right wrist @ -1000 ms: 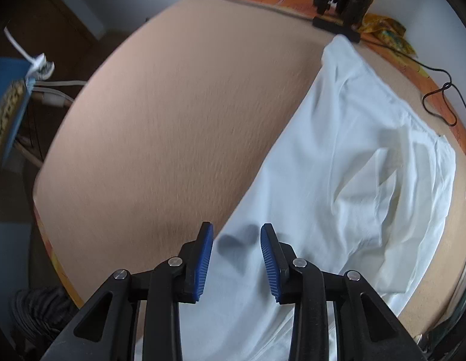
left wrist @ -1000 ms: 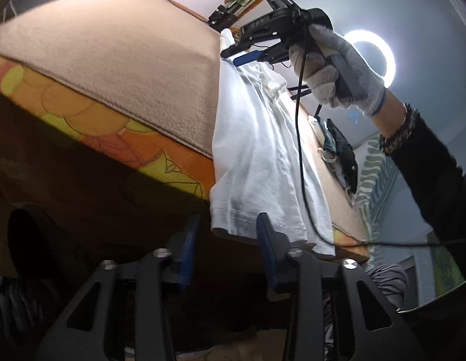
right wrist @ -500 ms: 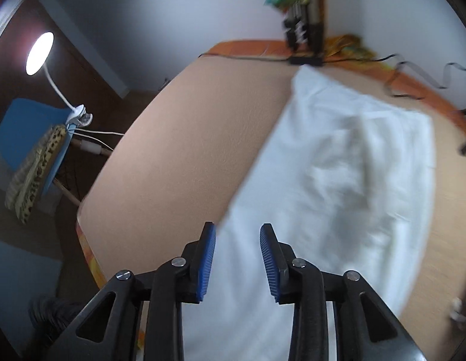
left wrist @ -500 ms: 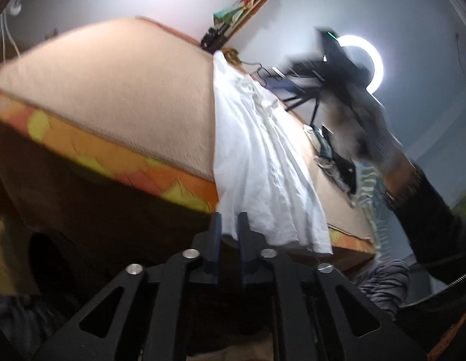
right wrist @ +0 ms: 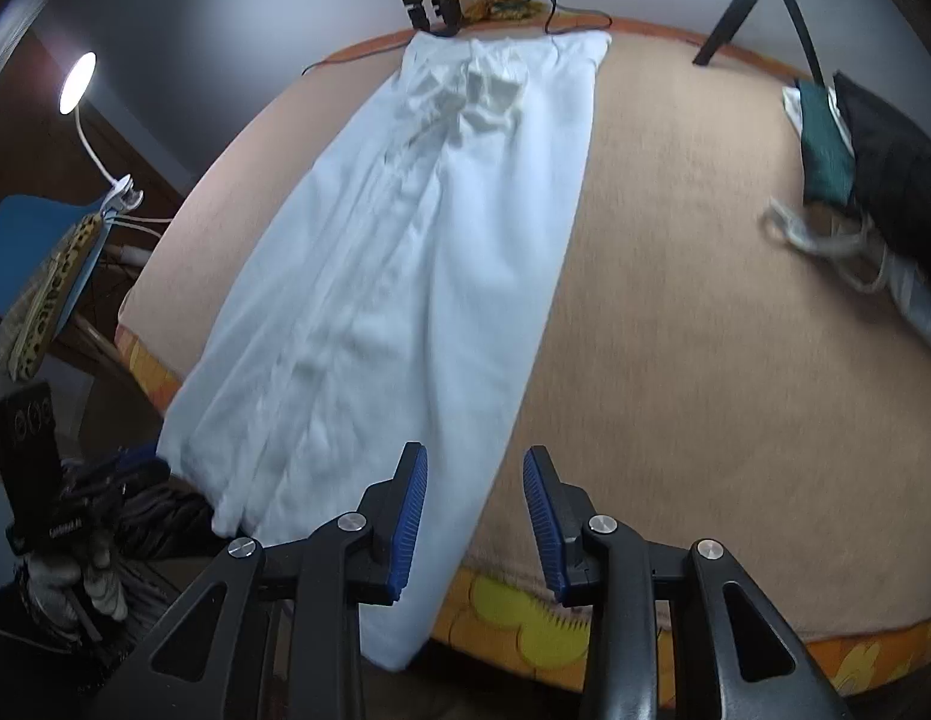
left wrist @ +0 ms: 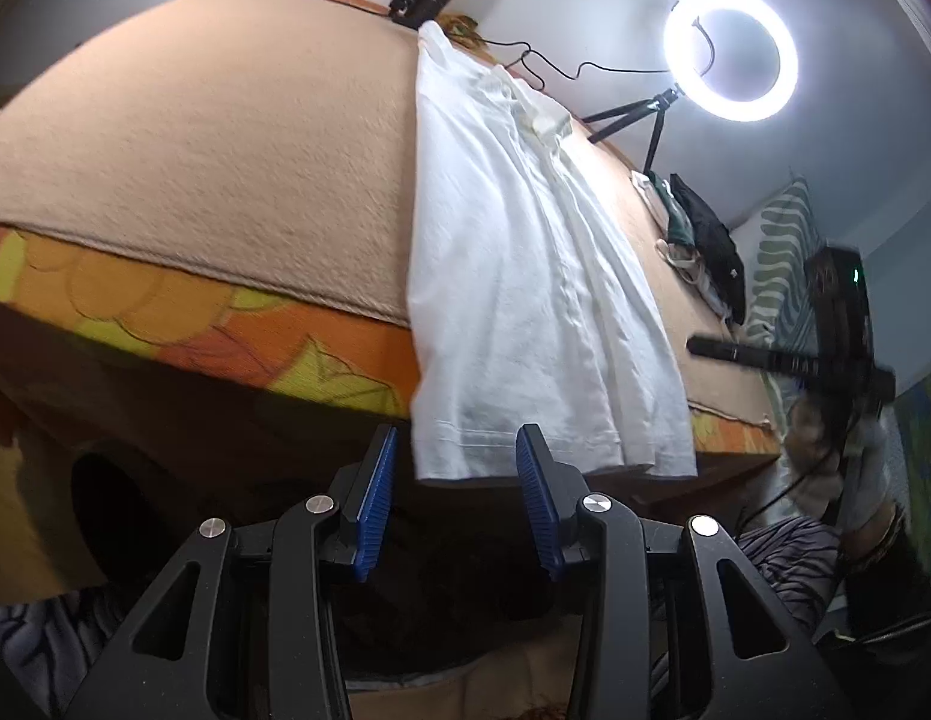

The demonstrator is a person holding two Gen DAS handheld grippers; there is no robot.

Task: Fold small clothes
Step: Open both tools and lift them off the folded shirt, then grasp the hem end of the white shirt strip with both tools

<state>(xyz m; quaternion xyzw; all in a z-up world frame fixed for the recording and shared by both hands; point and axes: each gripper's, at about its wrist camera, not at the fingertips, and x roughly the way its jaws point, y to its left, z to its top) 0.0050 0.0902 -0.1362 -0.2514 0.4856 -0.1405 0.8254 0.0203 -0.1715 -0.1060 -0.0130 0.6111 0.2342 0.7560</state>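
Right wrist view: one white garment (right wrist: 405, 240), folded into a long strip, lies on the tan bed (right wrist: 705, 300), its near end draping over the edge. Both grippers point down with jaws just parted, pinching nothing: right gripper (right wrist: 474, 513) above the strip's near edge, left gripper (left wrist: 456, 498) beneath its hanging hem.

One white garment (right wrist: 405, 252), two tongs (left wrist: 456, 498).

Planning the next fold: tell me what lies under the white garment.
The white garment lies lengthwise on the tan blanket, its near hem hanging over the orange floral mattress edge. Whether anything lies between cloth and blanket is covered.
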